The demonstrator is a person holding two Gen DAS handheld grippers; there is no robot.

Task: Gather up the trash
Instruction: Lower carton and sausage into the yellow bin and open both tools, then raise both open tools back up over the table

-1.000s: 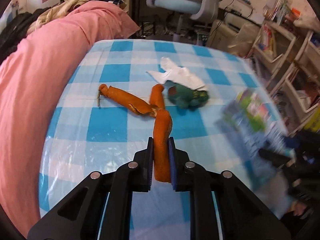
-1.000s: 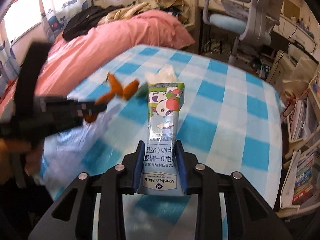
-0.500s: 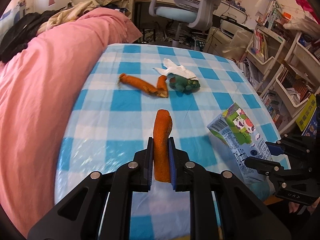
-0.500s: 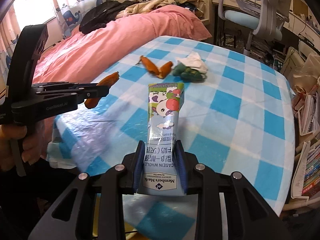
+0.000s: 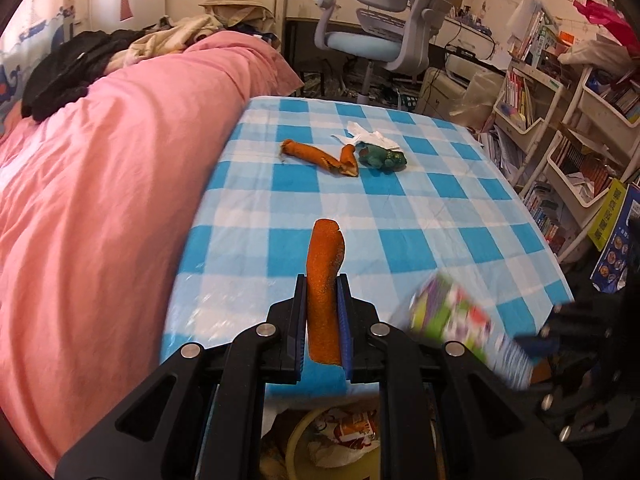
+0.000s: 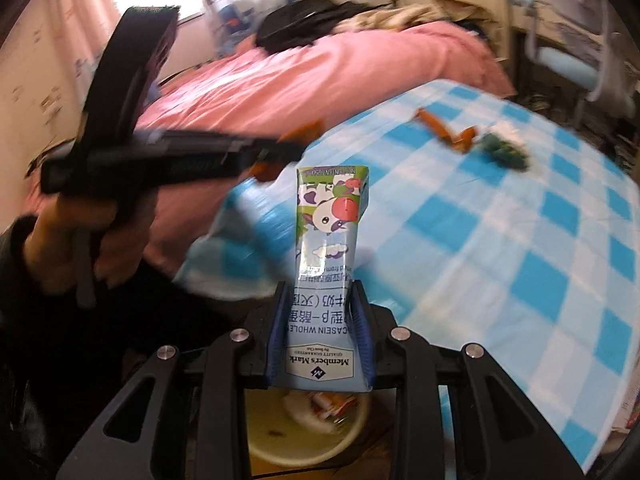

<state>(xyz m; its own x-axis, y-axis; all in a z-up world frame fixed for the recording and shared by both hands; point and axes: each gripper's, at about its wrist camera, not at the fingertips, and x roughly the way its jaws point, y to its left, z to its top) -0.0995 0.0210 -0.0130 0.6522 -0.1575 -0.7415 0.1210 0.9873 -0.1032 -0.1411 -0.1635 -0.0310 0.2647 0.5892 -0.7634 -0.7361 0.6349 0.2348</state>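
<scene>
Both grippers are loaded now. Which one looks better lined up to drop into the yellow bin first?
Right, probably. The right gripper holds the milk carton with the yellow bin open directly beneath it. The left gripper, clamping the orange peel, sees the bin only partly, behind its fingers.

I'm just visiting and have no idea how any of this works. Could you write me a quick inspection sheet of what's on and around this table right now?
Surface: table under a blue-and-white checked cloth.
Job's things: orange peel strip in the left gripper; milk carton in the right gripper; more peel, white tissue and a green lump on the cloth.
Clutter: nothing seen beyond the trash.
Grippers: both shut on their items, above a yellow bin.
Cables: nothing seen.
Surroundings: pink bed, desk chair, bookshelves.
</scene>
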